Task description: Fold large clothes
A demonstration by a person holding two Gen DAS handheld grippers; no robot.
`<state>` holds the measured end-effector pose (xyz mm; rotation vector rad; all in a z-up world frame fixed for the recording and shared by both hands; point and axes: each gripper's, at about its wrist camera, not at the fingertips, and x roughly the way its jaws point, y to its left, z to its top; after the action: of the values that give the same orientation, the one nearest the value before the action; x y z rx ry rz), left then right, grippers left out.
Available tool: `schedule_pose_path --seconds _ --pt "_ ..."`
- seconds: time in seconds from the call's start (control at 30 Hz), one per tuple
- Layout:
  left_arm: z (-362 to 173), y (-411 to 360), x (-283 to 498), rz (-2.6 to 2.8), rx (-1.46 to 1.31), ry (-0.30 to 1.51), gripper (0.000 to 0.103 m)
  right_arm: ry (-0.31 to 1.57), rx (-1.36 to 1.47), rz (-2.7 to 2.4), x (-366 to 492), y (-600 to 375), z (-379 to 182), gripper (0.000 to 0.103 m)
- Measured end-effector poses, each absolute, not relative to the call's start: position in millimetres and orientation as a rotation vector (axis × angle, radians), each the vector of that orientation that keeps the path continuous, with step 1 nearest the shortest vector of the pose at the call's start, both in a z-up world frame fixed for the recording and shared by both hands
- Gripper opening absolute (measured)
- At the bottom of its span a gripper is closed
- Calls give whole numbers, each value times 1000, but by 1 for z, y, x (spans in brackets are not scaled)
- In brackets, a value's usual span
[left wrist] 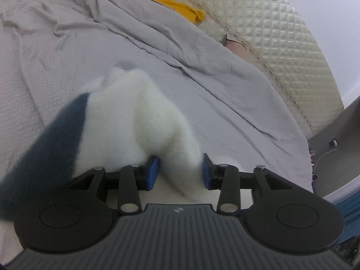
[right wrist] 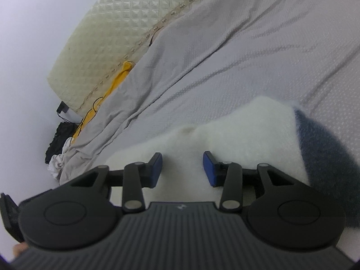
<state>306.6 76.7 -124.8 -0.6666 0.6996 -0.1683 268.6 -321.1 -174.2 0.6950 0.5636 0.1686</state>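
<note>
Handling call: fluffy white-and-navy fleece garment (left wrist: 117,121) on the grey bedsheet (left wrist: 225,103), well inside its edges, looks soft, bulky and light; grip hems or corners. Left gripper (left wrist: 180,171) straddles a raised white fold, contact unclear. Right gripper (right wrist: 182,168) apart over fleece, clamping nothing

Bed sheet (left wrist: 202,94) lies open ahead of the fleece garment (left wrist: 126,121) toward the quilted headboard (left wrist: 281,45), which bars passage at the bed's far edge. A yellow cloth (left wrist: 180,6) occupies that edge.
</note>
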Motion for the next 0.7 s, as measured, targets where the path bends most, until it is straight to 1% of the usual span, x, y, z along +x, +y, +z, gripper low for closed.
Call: schedule_pose_path --seconds 0.03,0.07,0.13,0.2,0.3,0.4,0.57,0.7 --pt "-120 78 301 -176 -664 697 59 561 676 165 268 -318 -172 43" --pt "-115 78 294 -183 -653 686 65 557 650 161 265 -315 -169 43" --pt "-106 78 282 -222 -643 666 90 555 608 154 263 -308 -164 43" --pt "-99 77 268 -250 -622 644 91 552 573 155 259 -302 -159 46" --pt "-89 65 249 -237 -498 605 90 537 519 165 252 -294 -150 47" --pt "-92 54 240 -241 -415 594 90 526 432 164 243 -283 -142 48" --pt "-104 39 250 -193 -291 580 90 530 313 162 234 -264 -145 47" --pt "-119 38 267 -165 -304 620 90 533 238 151 242 -257 -152 47"
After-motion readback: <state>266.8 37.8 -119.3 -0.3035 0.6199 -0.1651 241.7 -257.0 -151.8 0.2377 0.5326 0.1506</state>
